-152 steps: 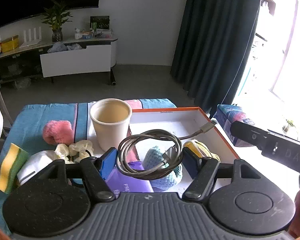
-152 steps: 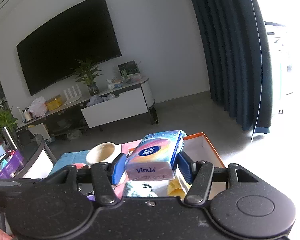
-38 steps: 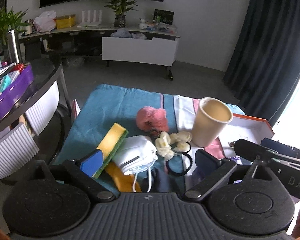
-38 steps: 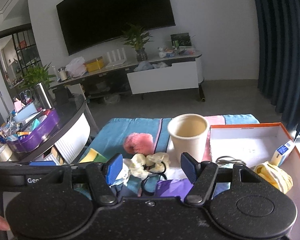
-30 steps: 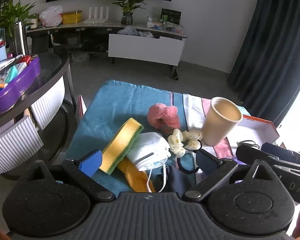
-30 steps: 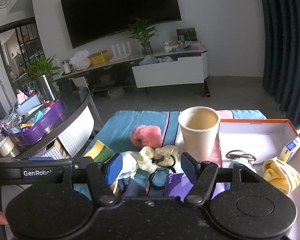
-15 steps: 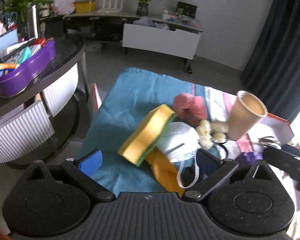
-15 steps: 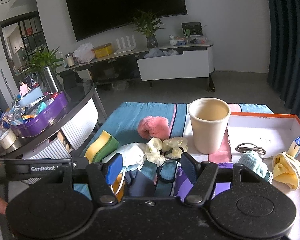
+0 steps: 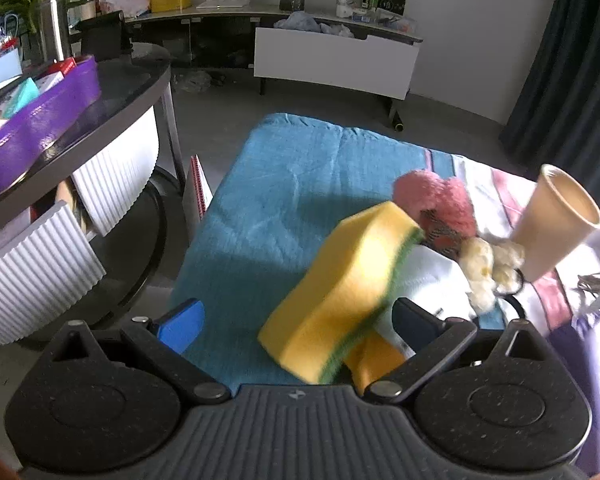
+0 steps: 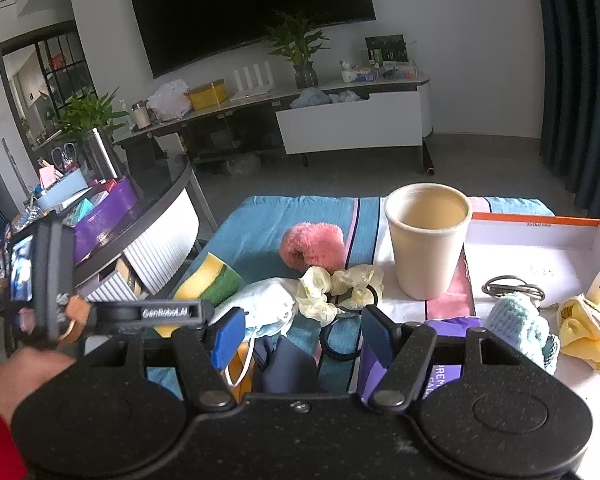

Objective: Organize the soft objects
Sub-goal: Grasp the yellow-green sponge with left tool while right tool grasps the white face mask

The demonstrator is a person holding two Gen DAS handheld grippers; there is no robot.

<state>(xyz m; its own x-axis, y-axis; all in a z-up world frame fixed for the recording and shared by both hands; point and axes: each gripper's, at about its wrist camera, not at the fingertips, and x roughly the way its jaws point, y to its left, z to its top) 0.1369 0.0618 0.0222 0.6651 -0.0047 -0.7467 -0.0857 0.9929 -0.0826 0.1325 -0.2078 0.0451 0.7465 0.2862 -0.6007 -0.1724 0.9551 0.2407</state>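
A yellow sponge with a green scouring side (image 9: 340, 292) lies tilted on a white face mask (image 9: 432, 280) and an orange item. My left gripper (image 9: 298, 323) is open around the sponge, its blue pad well clear of it. Behind the sponge are a pink fluffy scrunchie (image 9: 432, 200) and a cream flower scrunchie (image 9: 484, 264). My right gripper (image 10: 302, 334) hangs open and empty above a dark cloth (image 10: 288, 360) and a black hair tie (image 10: 336, 344). The right wrist view shows the sponge (image 10: 208, 280), mask (image 10: 264, 304) and pink scrunchie (image 10: 312, 244) on the left.
A paper cup (image 10: 428, 240) stands beside an orange-rimmed white box (image 10: 540, 248) holding a cable, a light blue knit piece (image 10: 516, 324), a yellow cloth (image 10: 588, 328) and a tissue pack. A teal cloth (image 9: 284, 200) covers the table. A round side table with a purple tray (image 9: 40, 120) stands left.
My left gripper has come down and leftward over the pile, so the sponge now sits large between its open fingers. The right gripper has stayed almost still, open.
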